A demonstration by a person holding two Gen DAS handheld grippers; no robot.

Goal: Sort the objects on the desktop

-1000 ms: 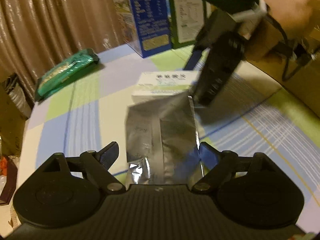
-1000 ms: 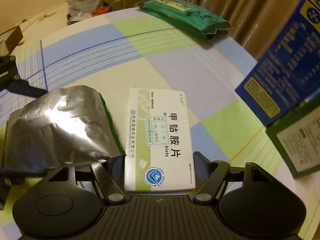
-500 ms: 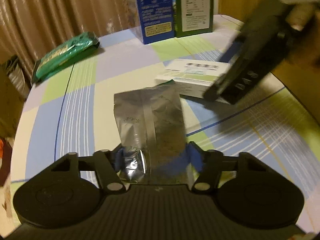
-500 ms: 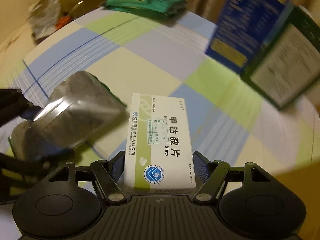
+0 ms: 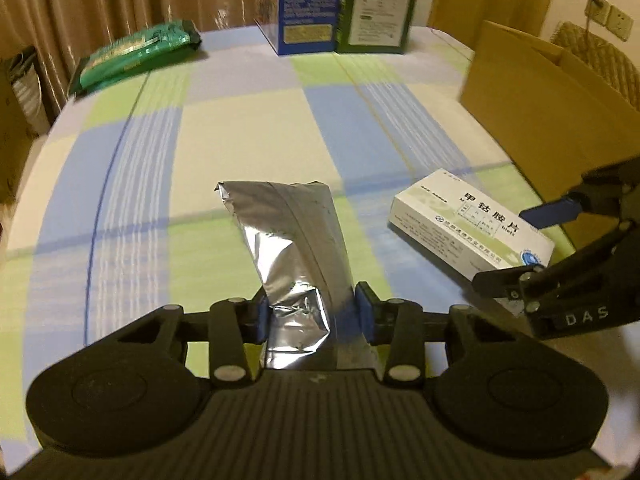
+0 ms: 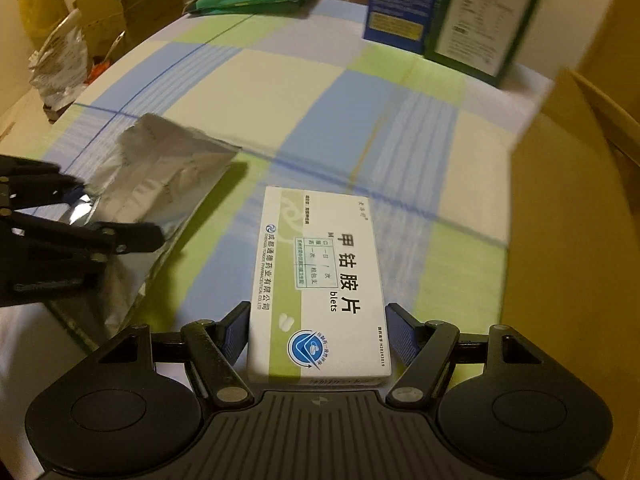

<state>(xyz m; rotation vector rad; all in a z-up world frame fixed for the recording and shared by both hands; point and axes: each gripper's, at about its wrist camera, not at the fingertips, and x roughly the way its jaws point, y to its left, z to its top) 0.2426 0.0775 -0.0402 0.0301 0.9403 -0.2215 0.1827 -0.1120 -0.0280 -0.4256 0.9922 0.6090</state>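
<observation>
Squeezing my left gripper onto the foil pouch, I risk slippage; my right gripper clamps the medicine box, near the cardboard box.

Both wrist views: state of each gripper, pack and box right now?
Left gripper: jaws closing on the crumpled silver foil pouch, lifted.
Right gripper: clamped on the white medicine box, held off the table.
Green foil pack: lying flat.
Blue carton and green carton: upright, side by side.
Brown cardboard box: open-topped.
</observation>
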